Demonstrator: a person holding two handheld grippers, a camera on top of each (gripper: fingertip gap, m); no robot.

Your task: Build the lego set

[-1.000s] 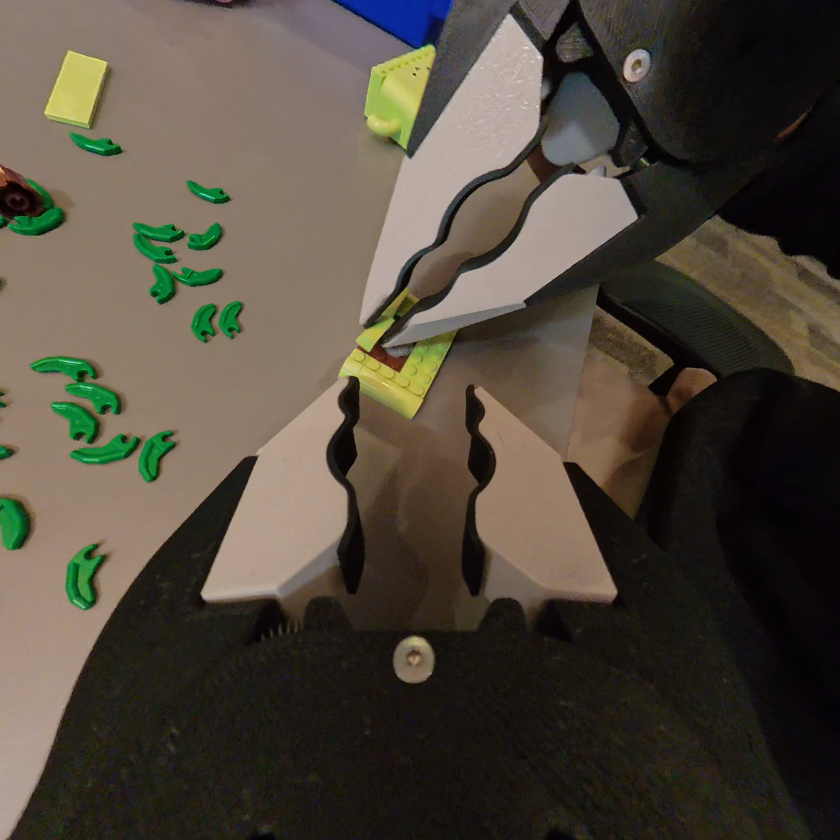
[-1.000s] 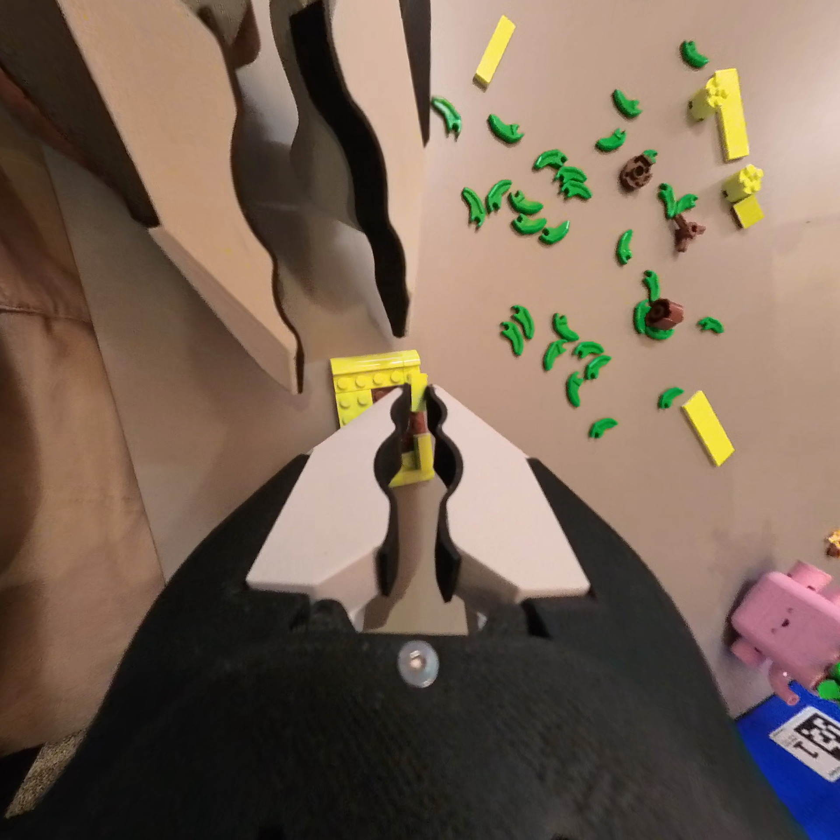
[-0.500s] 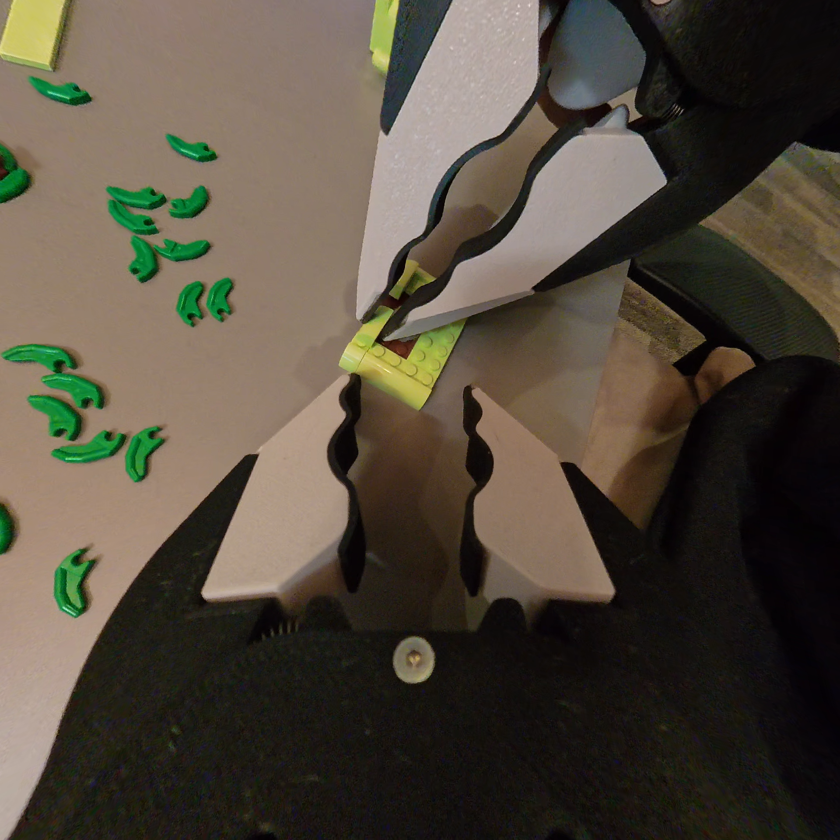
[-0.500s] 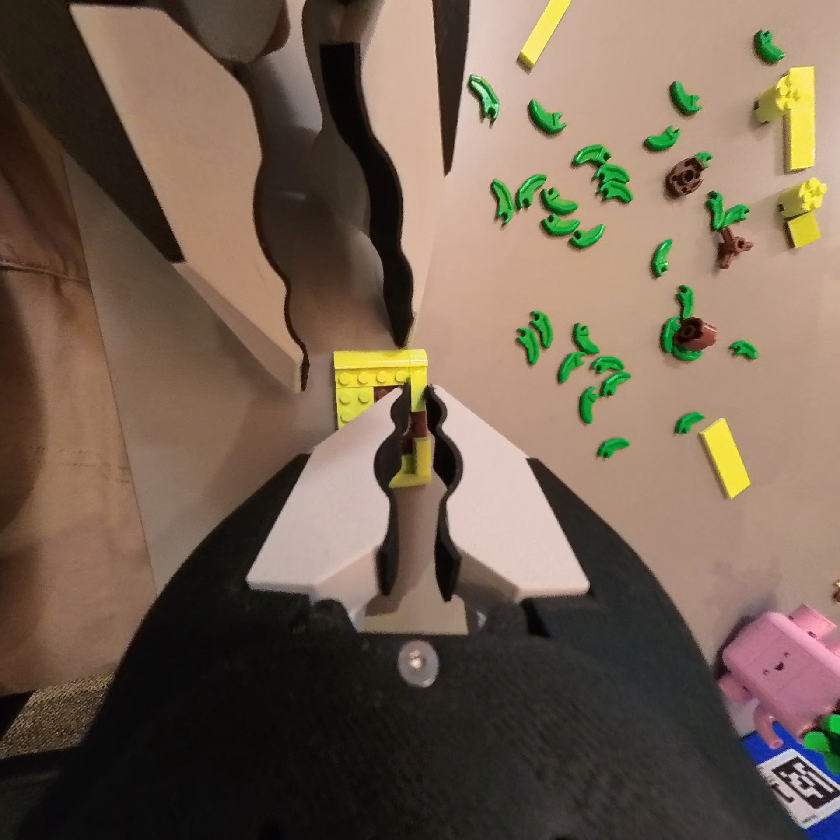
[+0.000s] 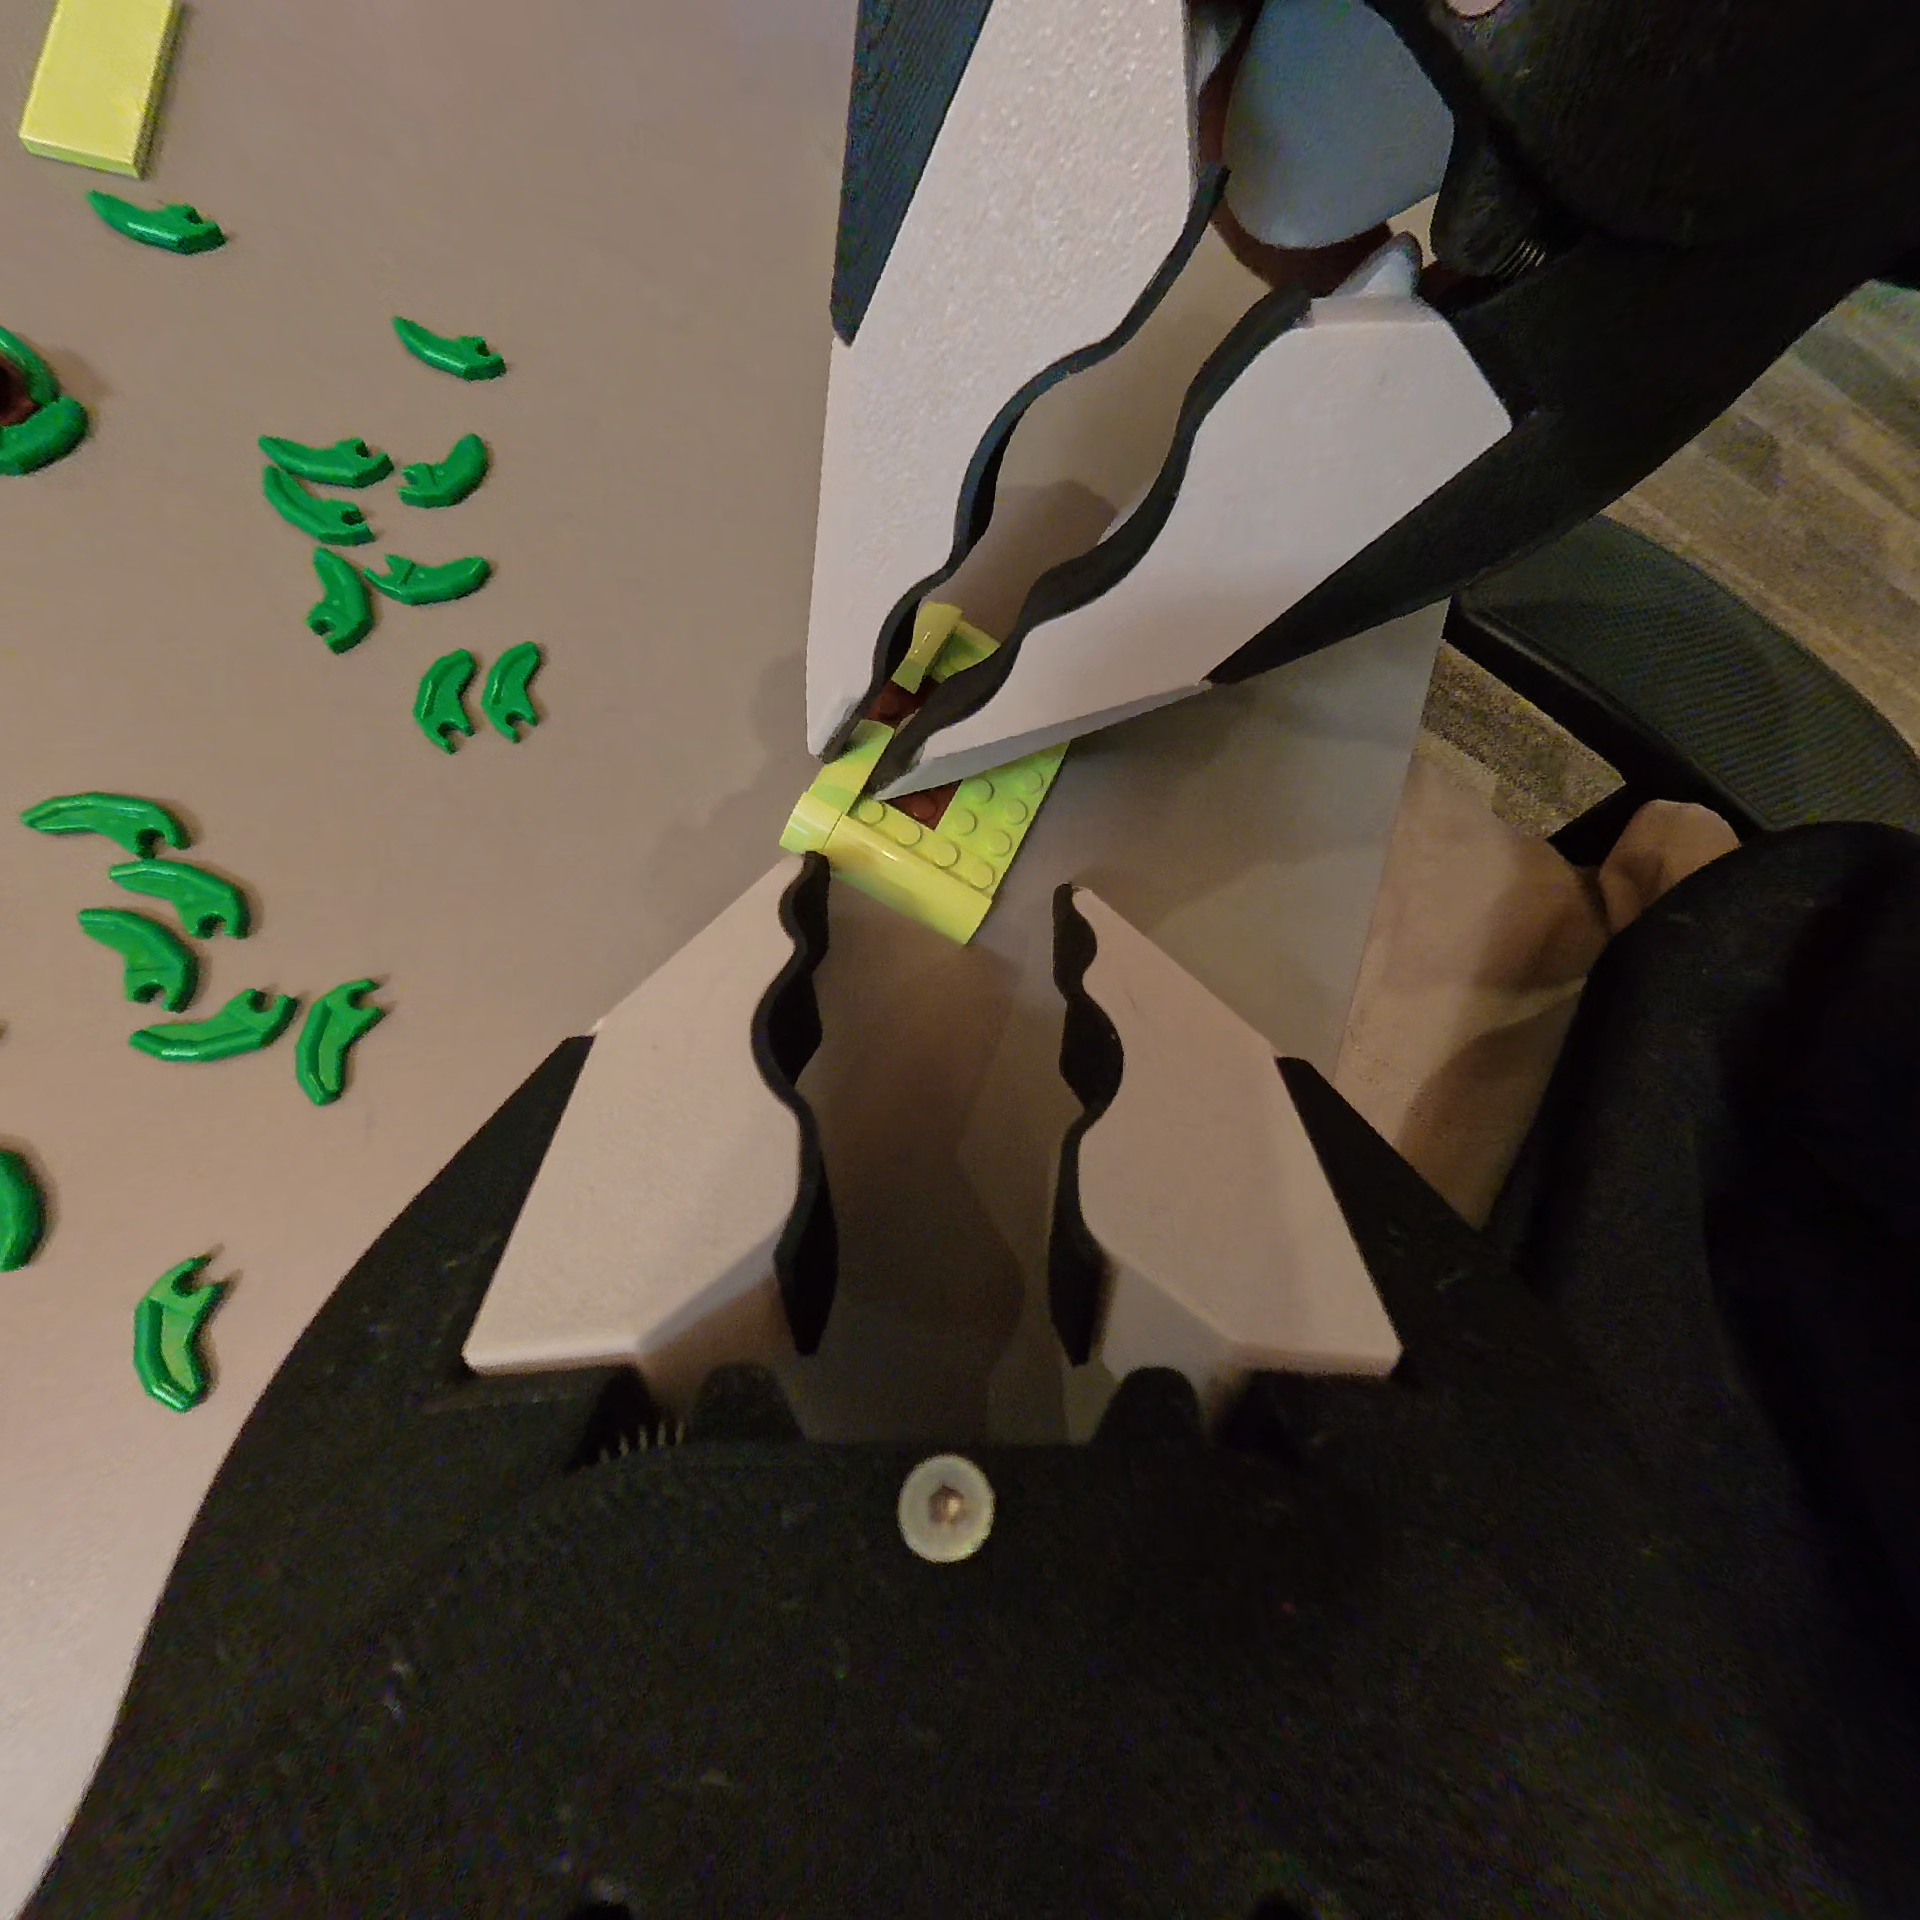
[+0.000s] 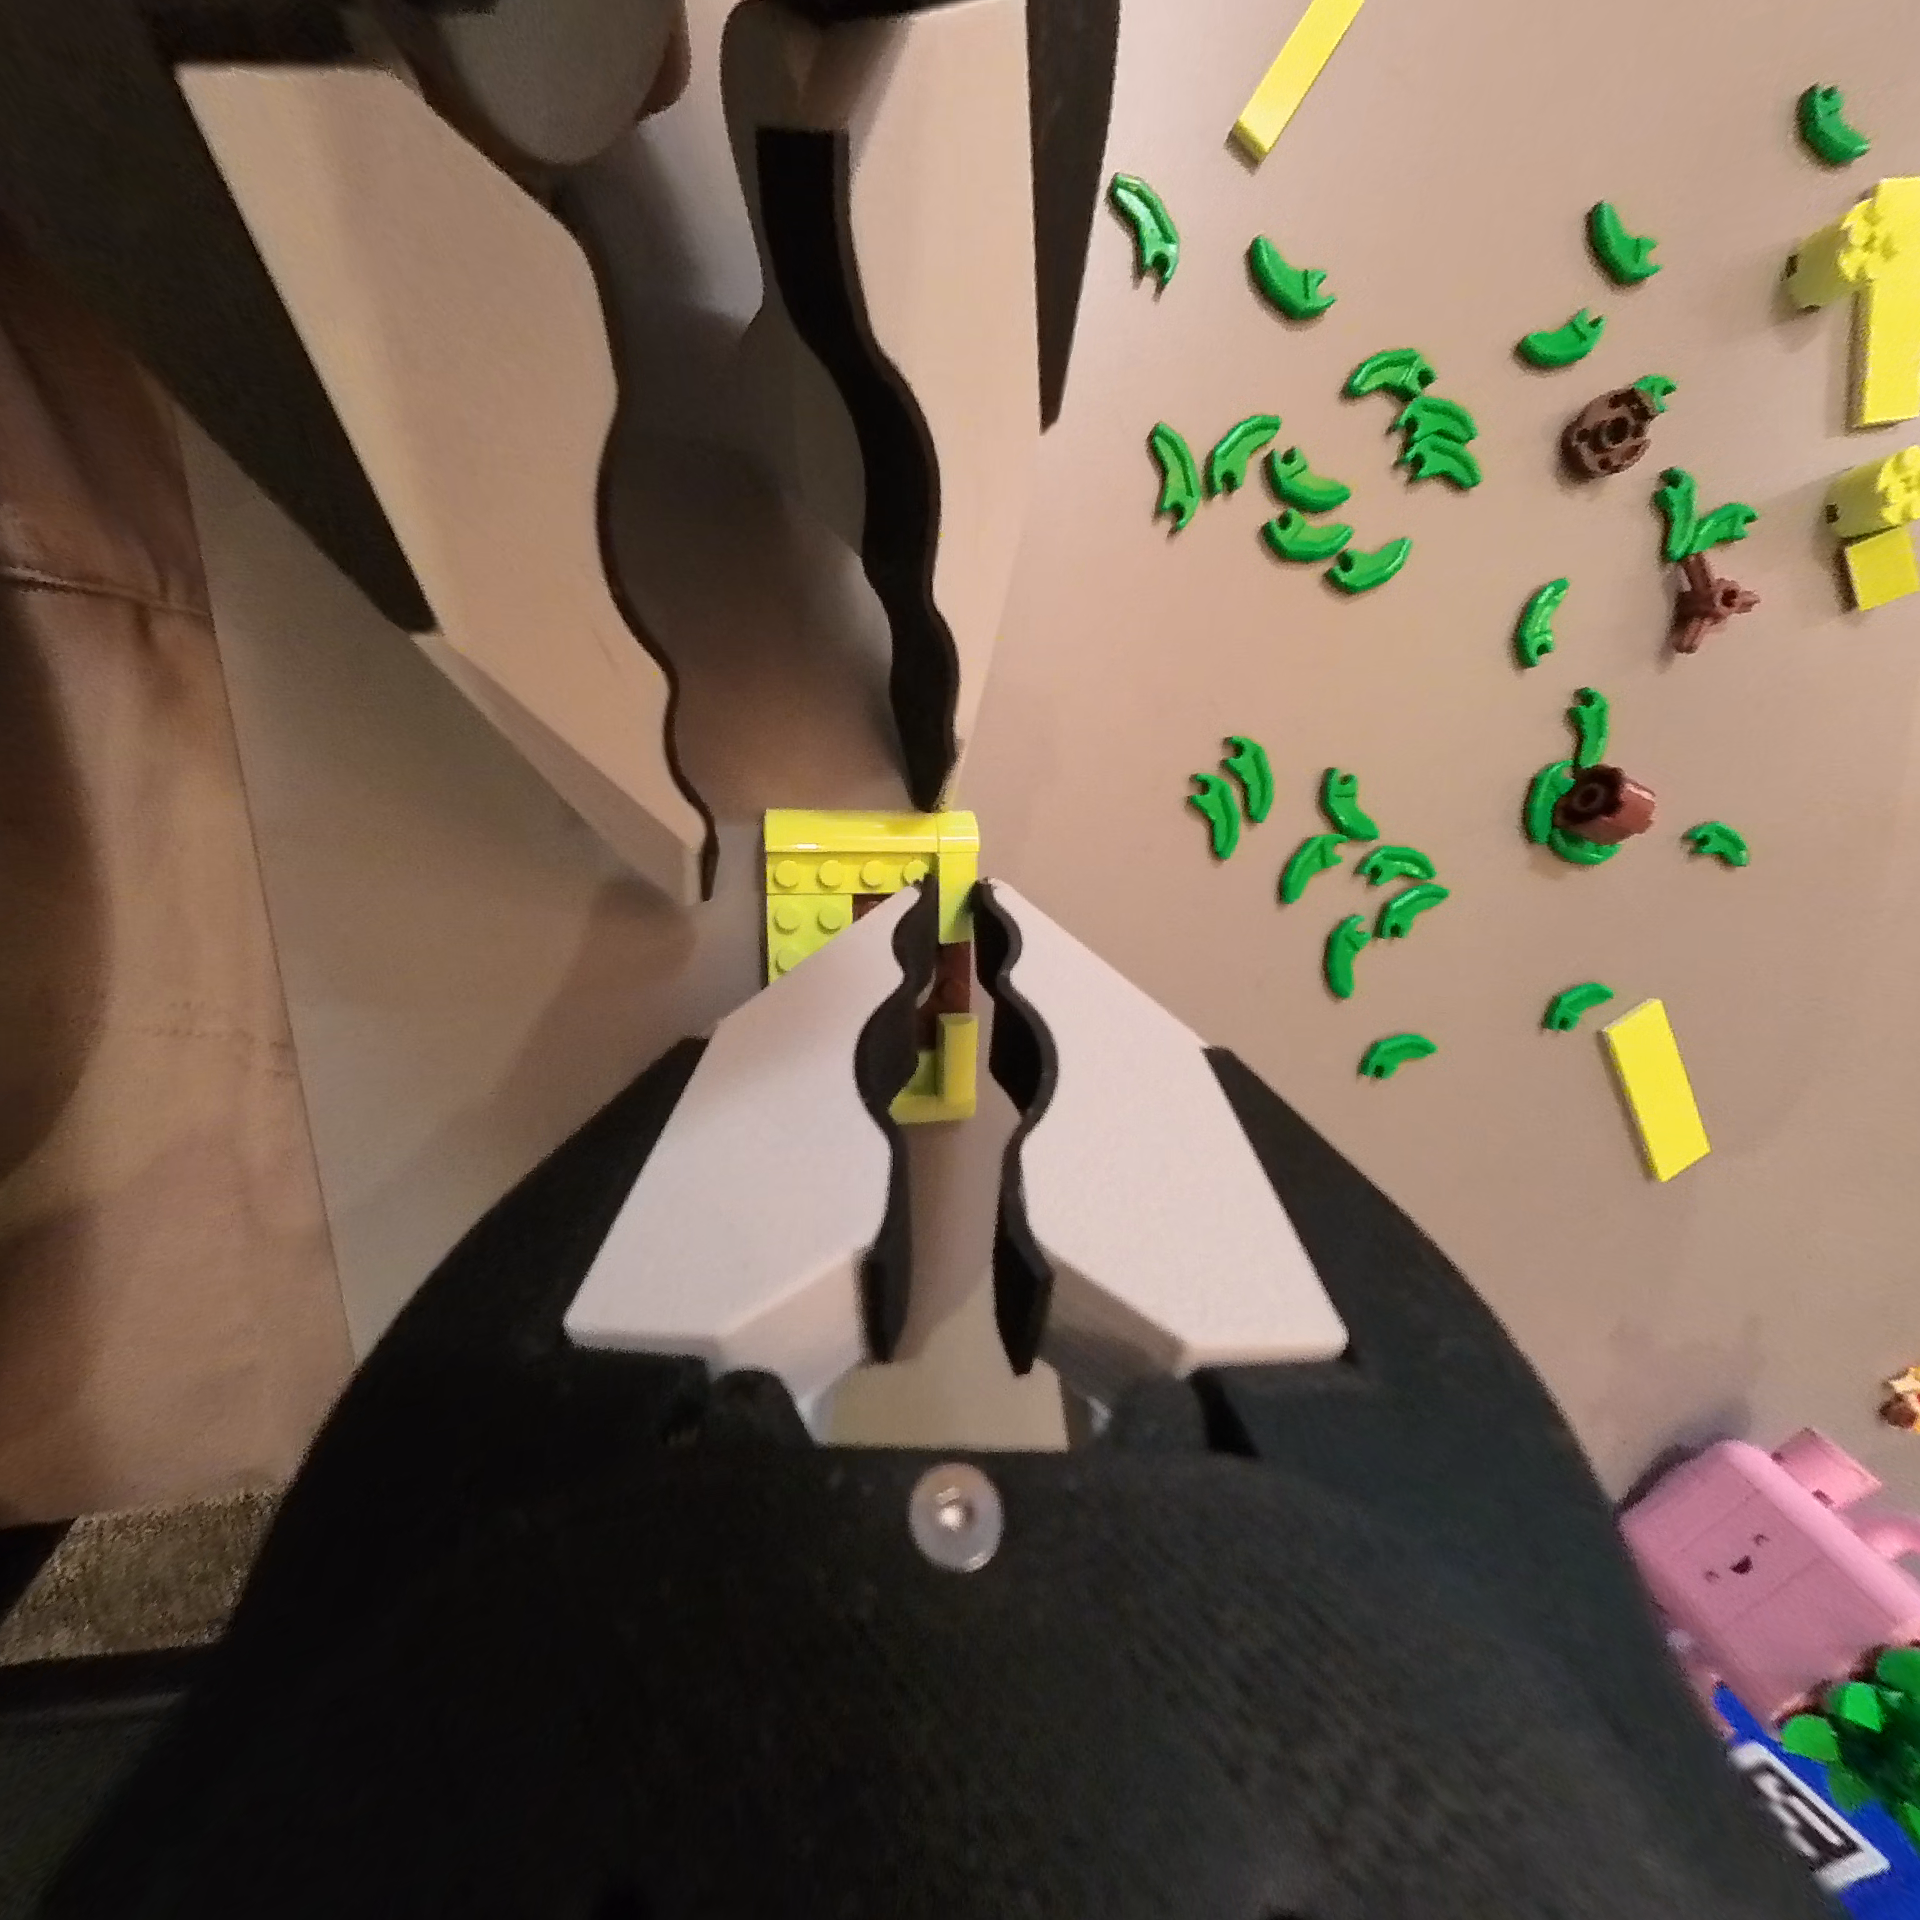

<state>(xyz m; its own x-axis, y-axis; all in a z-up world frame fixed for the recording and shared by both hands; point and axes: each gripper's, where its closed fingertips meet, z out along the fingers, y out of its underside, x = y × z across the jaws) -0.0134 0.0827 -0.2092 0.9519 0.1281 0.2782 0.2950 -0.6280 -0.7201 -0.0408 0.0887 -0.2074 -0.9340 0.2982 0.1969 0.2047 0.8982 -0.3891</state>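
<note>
**Now seating a lime-and-brown piece on the plate**

Currently the right gripper [image 6: 948, 894] is pinching a slim lime-and-brown sub-assembly [image 6: 948, 1023], jaws nearly closed on it, long axis running along the fingers. It is pressing onto the near edge of the lime studded plate [image 5: 951, 836] lying flat on the table [image 5: 623, 312] — directly under its tips. The left gripper [image 5: 935, 894] is hovering wide open and empty, one fingertip just beside the plate's corner — nearer for bracing.
</note>
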